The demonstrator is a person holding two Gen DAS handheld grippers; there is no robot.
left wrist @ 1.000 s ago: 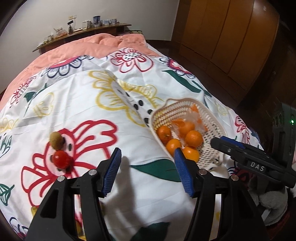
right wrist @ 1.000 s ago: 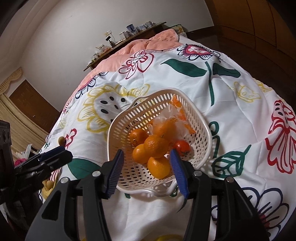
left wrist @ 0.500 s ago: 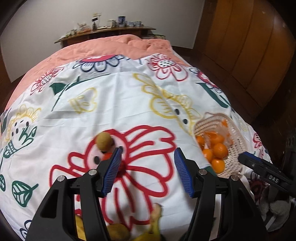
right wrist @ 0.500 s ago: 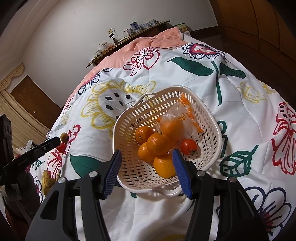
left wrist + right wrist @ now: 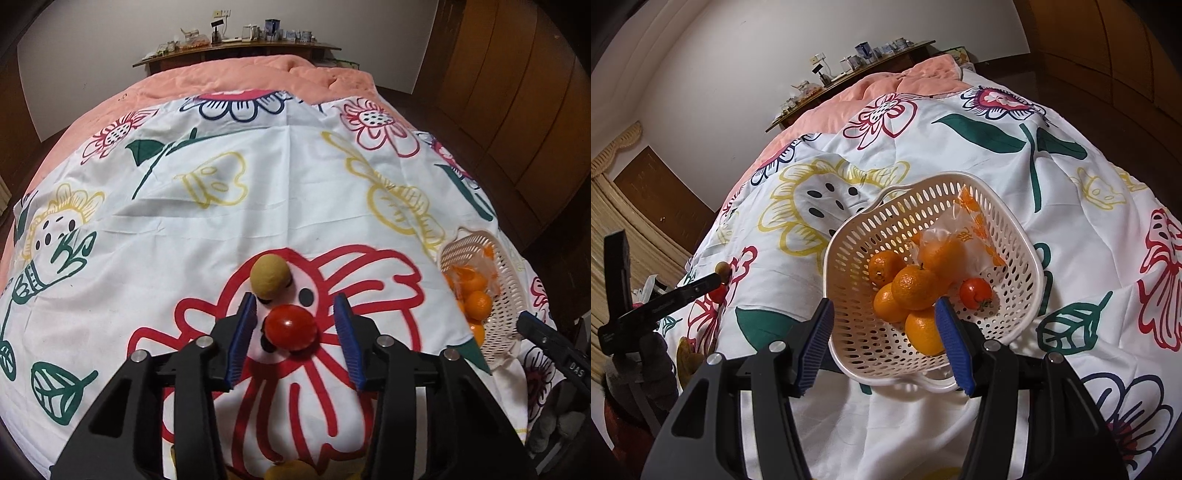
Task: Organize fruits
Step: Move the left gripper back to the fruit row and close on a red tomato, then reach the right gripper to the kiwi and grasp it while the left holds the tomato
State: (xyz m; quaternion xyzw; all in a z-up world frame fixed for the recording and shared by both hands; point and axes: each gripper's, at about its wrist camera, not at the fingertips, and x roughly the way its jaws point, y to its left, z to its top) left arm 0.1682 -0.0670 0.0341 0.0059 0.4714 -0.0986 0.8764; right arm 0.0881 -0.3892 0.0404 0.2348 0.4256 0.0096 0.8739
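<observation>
Left gripper (image 5: 295,332) jaws just closing around, not yet pressing, tomato (image 5: 291,326) on bedspread (image 5: 258,206), brown fruit (image 5: 269,276) beyond, right gripper (image 5: 882,341) open, empty, over basket (image 5: 1027,258) of oranges (image 5: 914,286), second tomato (image 5: 976,293) visible only there

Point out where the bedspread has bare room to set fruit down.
Free: the wide stretch of bedspread beyond the kiwi, up to the pink blanket, and the cloth right of the basket. Crowded: around the tomato between the left gripper fingers, and the basket's interior.
</observation>
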